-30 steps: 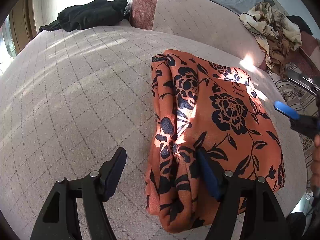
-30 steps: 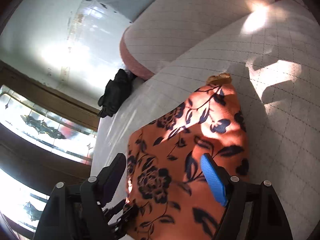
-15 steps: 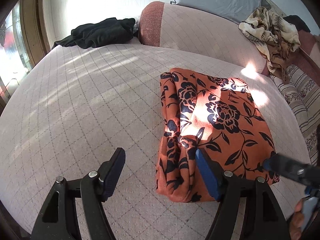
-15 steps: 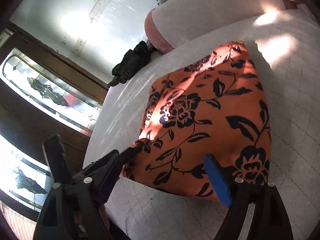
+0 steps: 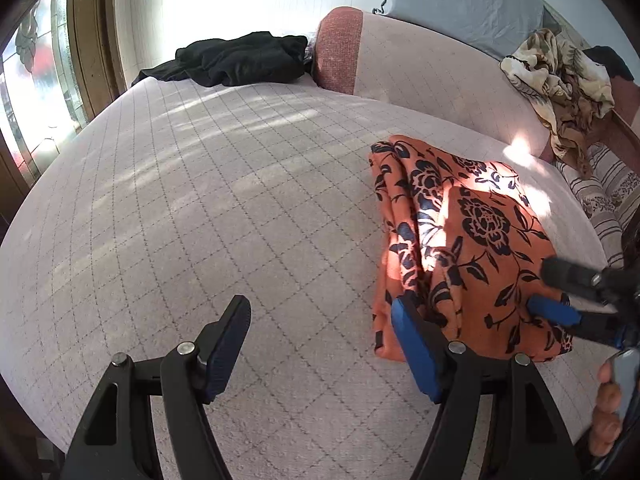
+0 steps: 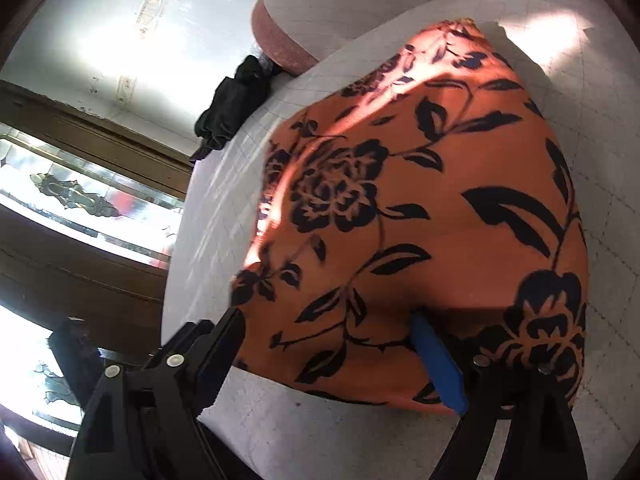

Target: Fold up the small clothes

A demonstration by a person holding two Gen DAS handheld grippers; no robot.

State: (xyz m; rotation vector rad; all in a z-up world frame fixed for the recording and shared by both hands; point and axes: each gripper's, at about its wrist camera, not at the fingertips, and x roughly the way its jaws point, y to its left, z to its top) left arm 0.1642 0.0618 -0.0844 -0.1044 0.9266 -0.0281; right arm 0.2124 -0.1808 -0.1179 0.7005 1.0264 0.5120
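Nearest, left wrist view: left gripper [image 5: 320, 344] at frame bottom, jaws wide apart, nothing btwn them but quilted bed cover [image 5: 224, 208]. Its right pad sits just in front of the near-left corner of the folded orange floral garment [image 5: 464, 248], not clearly touching.

Right wrist view: right gripper [image 6: 332, 356] low centre, jaws spread wide and just been opening further. The garment's near edge [image 6: 400, 240] lies btwn the pads; the blue pad on the right looks tucked under or against a fold, the dark one just left of the corner. No squeeze visible, so prob. not gripped.

Handling (judgement): thin, soft, light fabric, likely a bit slippery; several layers stacked, so it'll sag and slide apart if lifted by one layer. Best hold: pinch the full thickness at both near corners, or along the bunched left edge where folds are thickest.

Garment sits right of centre in left view, on the bed, sun patch across it.

Farther: black clothing [image 5: 240, 60] upper centre, patterned cloth heap [image 5: 560, 76] upper right, well apart.

Hard to tell: layer count, underside, far edge; person's fingers cut off at lower right; right view's left side is window glare.
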